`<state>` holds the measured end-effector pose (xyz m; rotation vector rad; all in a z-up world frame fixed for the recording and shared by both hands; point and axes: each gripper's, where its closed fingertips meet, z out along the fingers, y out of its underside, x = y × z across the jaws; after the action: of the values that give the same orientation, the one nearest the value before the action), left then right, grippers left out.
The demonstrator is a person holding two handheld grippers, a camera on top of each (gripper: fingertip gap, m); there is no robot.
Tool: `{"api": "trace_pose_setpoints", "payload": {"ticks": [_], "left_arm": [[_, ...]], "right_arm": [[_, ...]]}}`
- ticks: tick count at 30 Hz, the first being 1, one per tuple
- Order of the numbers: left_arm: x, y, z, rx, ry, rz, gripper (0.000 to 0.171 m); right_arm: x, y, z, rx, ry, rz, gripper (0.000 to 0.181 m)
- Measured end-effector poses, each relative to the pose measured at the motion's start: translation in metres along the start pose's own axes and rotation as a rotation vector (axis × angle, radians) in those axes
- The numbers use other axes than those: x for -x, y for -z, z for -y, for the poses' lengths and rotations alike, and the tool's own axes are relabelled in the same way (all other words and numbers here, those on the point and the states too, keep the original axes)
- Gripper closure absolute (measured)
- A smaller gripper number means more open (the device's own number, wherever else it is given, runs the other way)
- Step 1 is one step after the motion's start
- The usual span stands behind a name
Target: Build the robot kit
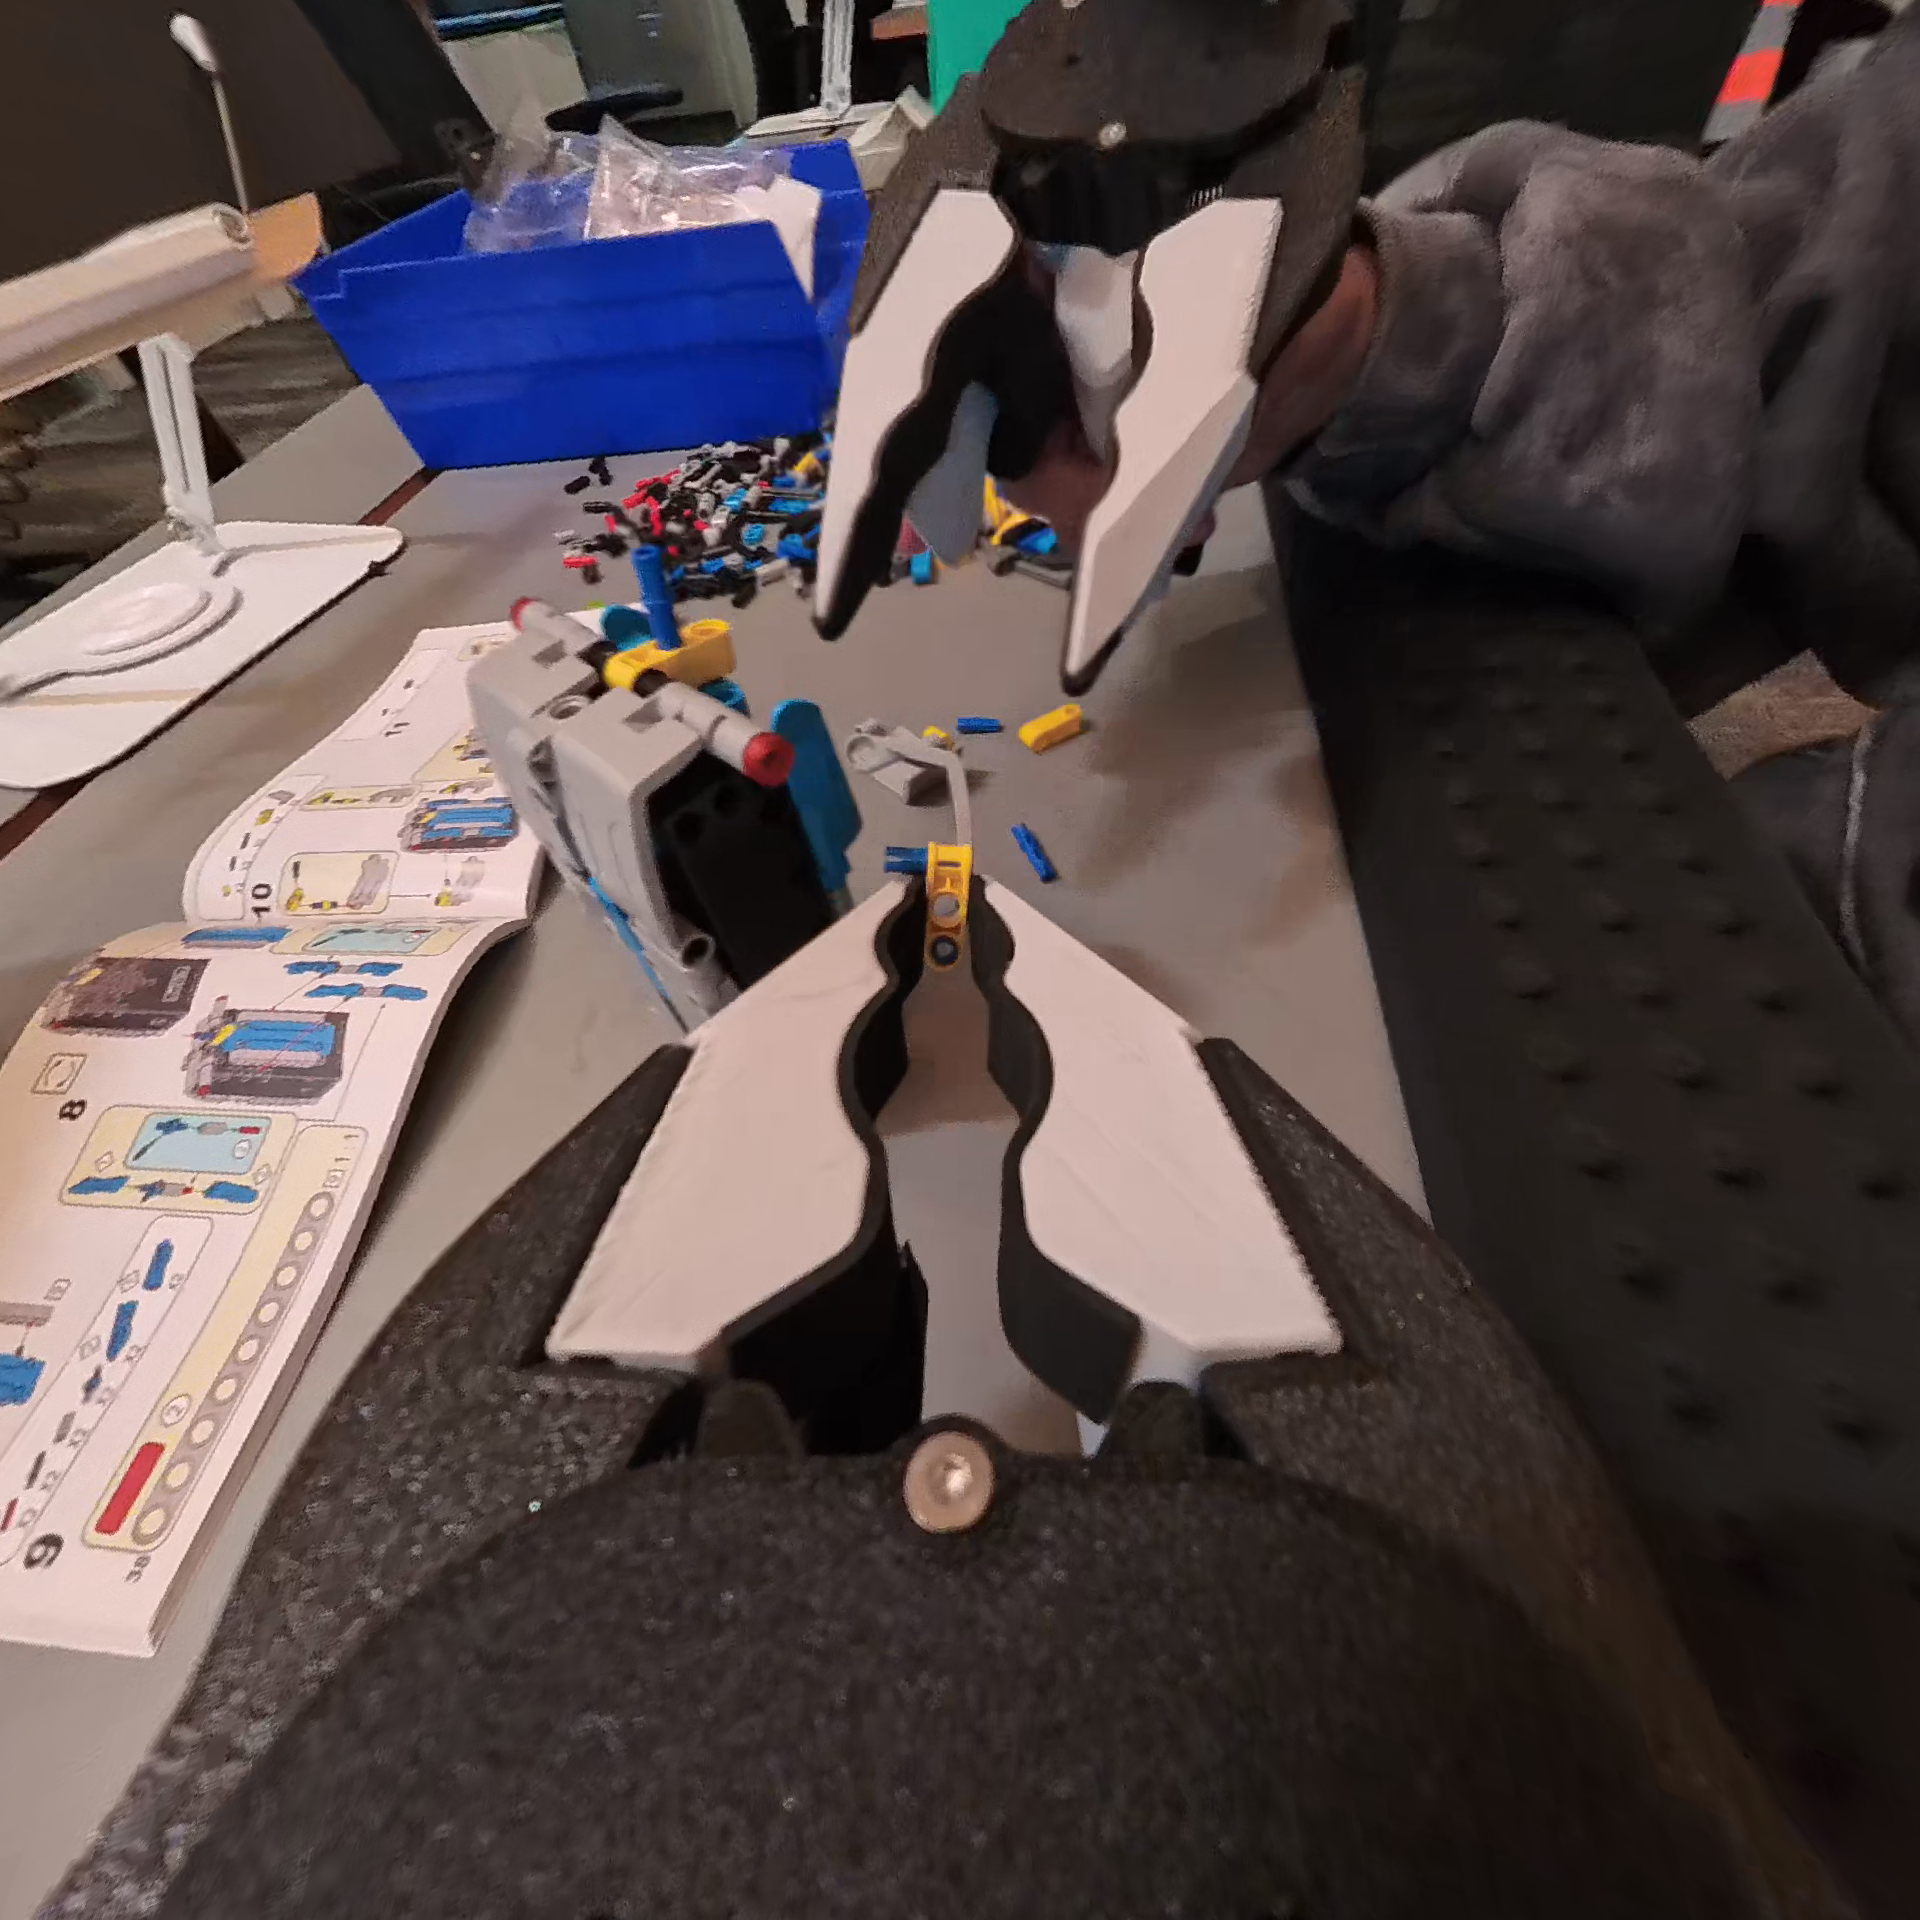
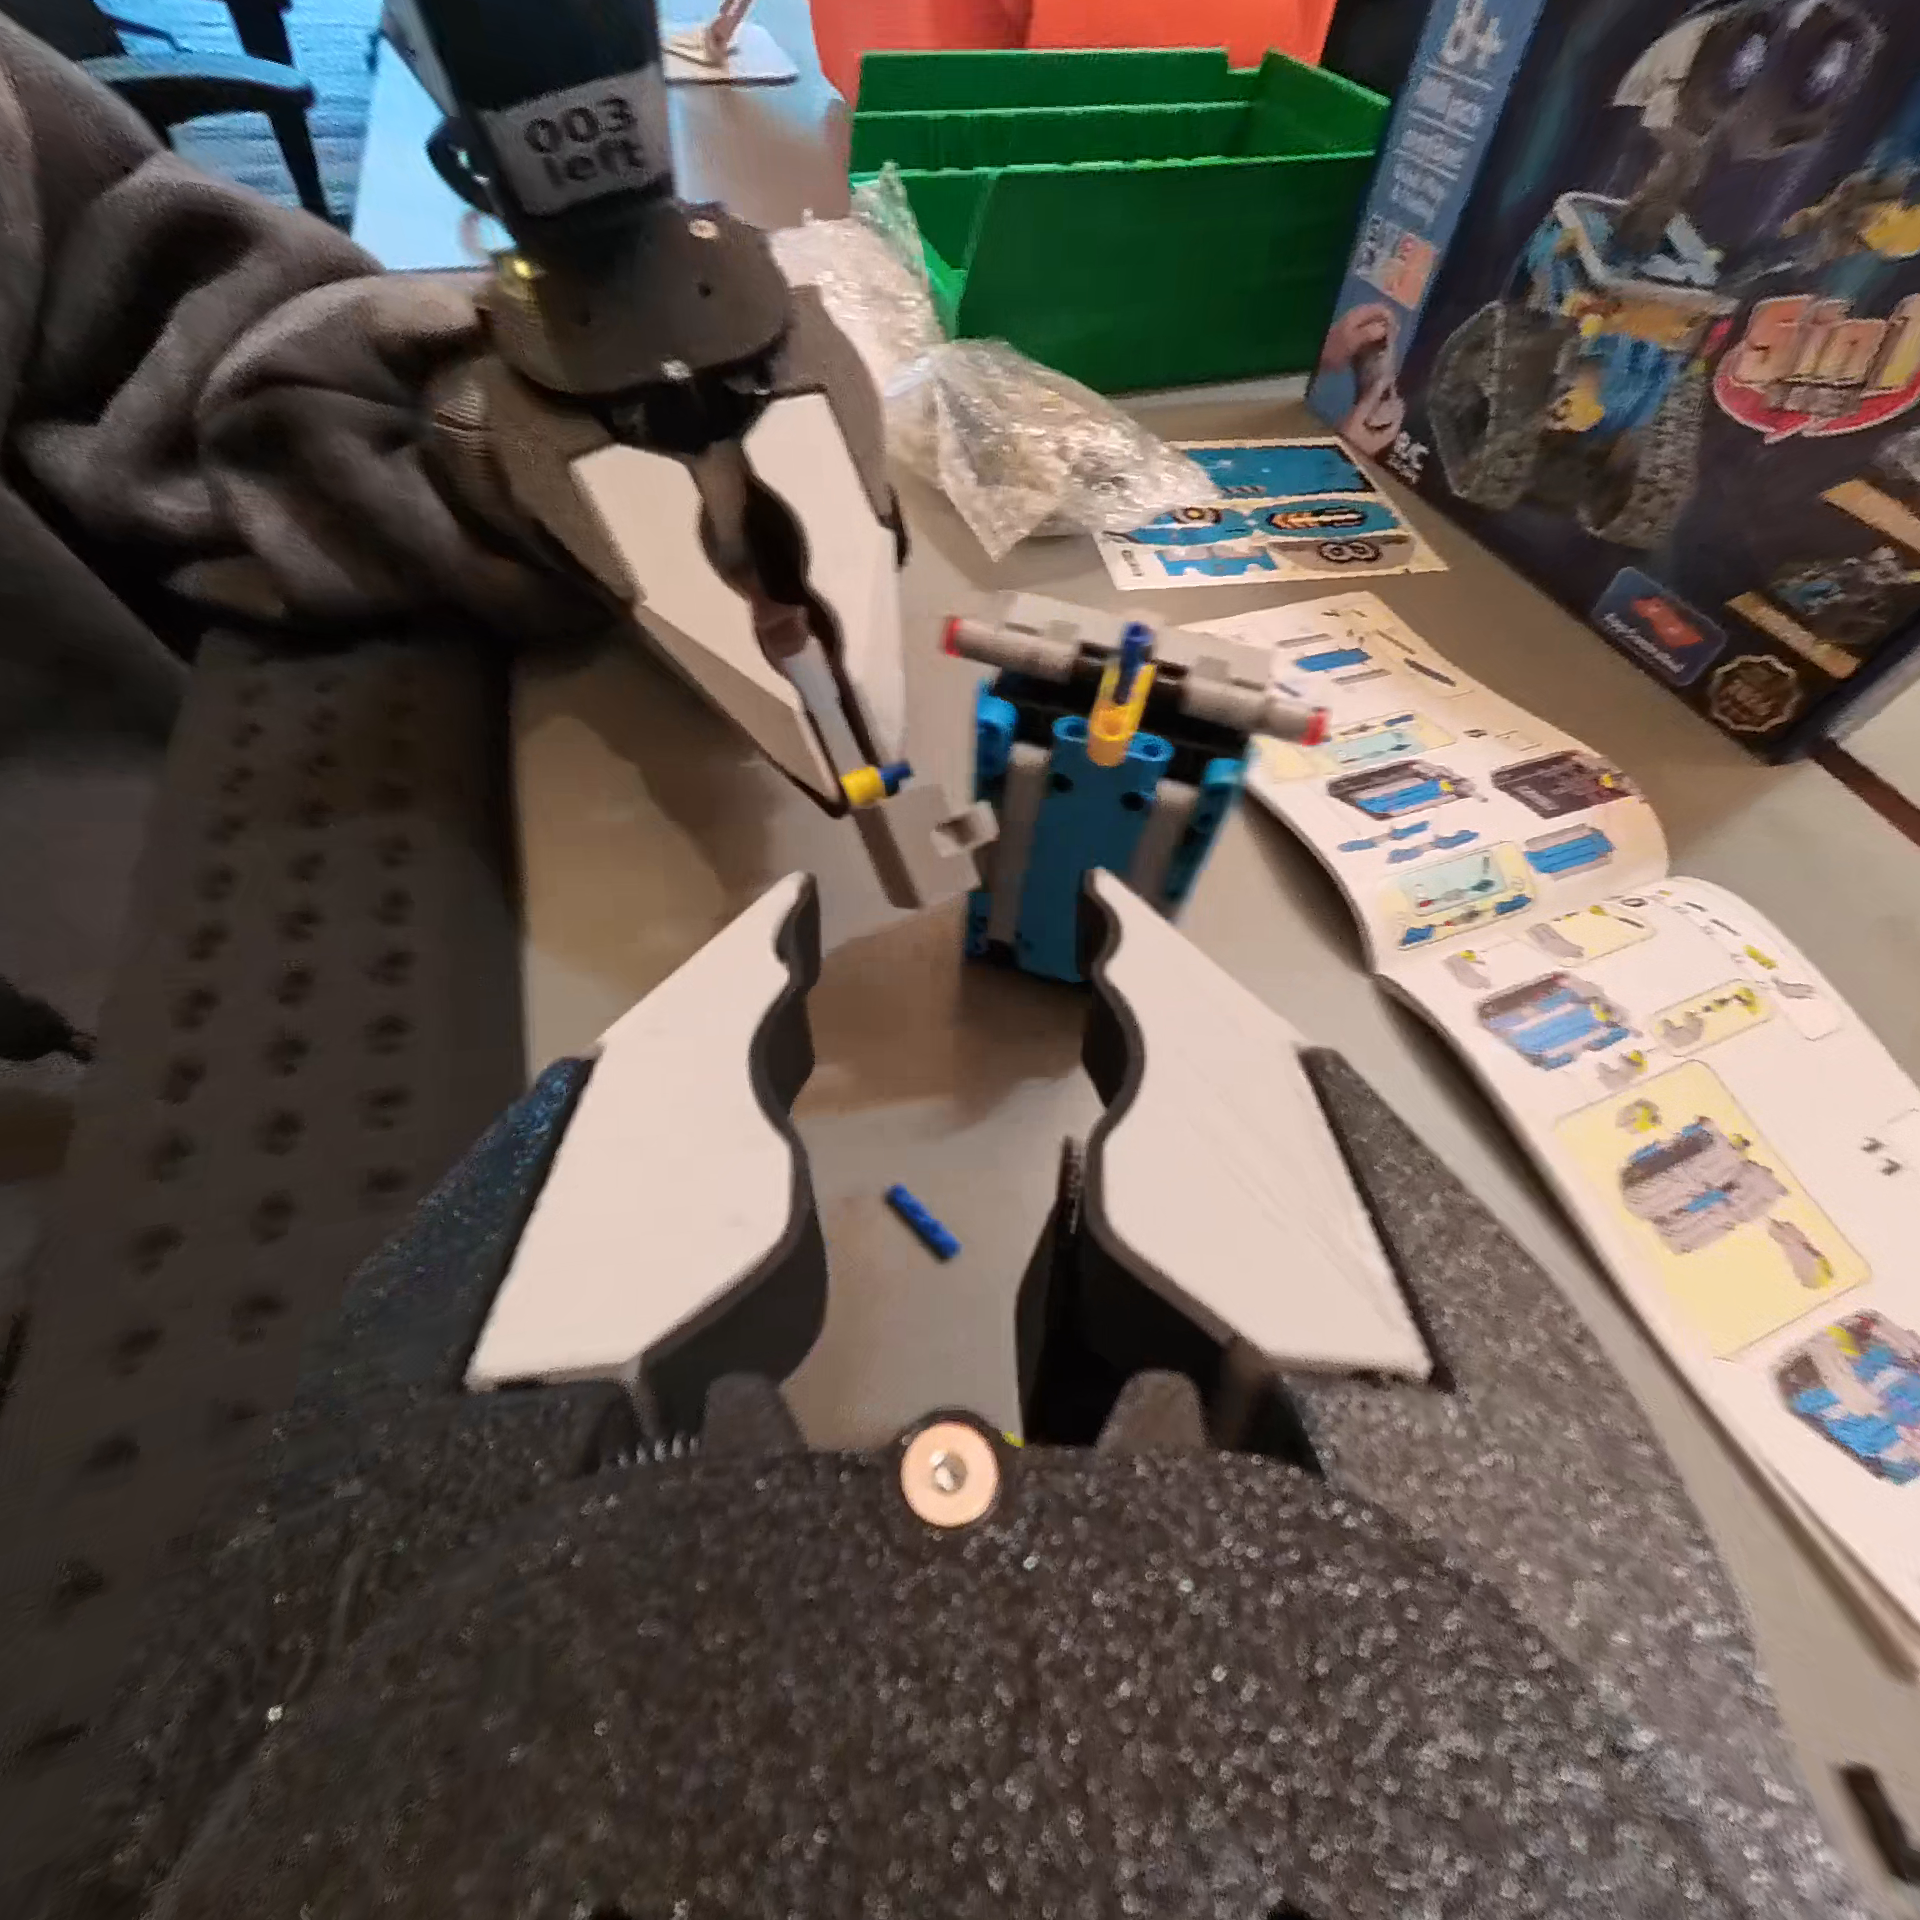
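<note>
Pinching a yellow connector [image 1: 947, 906] between left jaws, right jaws wide apart.

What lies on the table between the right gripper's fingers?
One loose blue pin on bare grey table, seen in the right wrist view; the right gripper is open above it.

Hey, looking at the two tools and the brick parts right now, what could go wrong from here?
1. The left tool pinches the small yellow-and-grey piece only at its tips, so it may slip or twist out.
2. The open right tool sits close to the blue-and-grey model and could knock it over.
3. The loose blue pin below could get swept away.
</note>
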<state>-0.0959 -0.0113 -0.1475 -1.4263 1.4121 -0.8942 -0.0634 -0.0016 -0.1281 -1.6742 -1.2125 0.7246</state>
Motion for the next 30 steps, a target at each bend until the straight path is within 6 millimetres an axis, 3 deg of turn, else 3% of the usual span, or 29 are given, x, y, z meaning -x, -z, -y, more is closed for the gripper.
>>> {"api": "trace_pose_setpoints", "payload": {"ticks": [5,7,9,17,18,20,24,25,27,28,30], "left_arm": [[-0.018,0.002,0.0,0.003,-0.091,-0.069,0.164],[-0.025,0.002,-0.003,0.027,-0.114,-0.095,0.164],[-0.027,0.002,-0.008,0.051,-0.135,-0.096,0.164],[-0.033,0.0,-0.015,0.082,-0.135,-0.119,0.164],[-0.032,0.001,-0.014,0.076,-0.138,-0.113,0.161],[-0.023,0.006,-0.009,0.061,-0.126,-0.086,0.13],[0.006,0.031,0.008,-0.028,-0.004,-0.093,0.125],[0.016,0.032,0.006,-0.026,0.058,-0.116,0.113],[0.037,0.025,0.002,-0.01,0.132,-0.132,0.082],[0.04,0.02,0.001,0.0,0.152,-0.167,0.076],[0.033,0.008,-0.004,0.045,0.195,-0.265,0.084]], "right_arm": [[0.03,-0.02,-0.008,0.069,0.006,0.068,0.13],[0.037,-0.027,-0.013,0.106,0.027,0.078,0.139],[0.034,-0.03,-0.016,0.129,0.038,0.042,0.154],[0.041,-0.03,-0.027,0.189,0.024,0.018,0.155],[0.04,-0.029,-0.028,0.183,0.011,0.016,0.156],[0.037,-0.028,-0.029,0.166,-0.011,0.003,0.155],[0.024,-0.024,-0.02,0.076,-0.117,-0.001,0.155],[0.022,-0.024,-0.016,0.047,-0.163,0.009,0.155],[0.013,-0.026,-0.015,0.013,-0.279,0.018,0.155],[0.011,-0.028,-0.015,0.003,-0.341,0.035,0.155],[0.004,-0.033,-0.016,-0.012,-0.443,0.044,0.156]]}}
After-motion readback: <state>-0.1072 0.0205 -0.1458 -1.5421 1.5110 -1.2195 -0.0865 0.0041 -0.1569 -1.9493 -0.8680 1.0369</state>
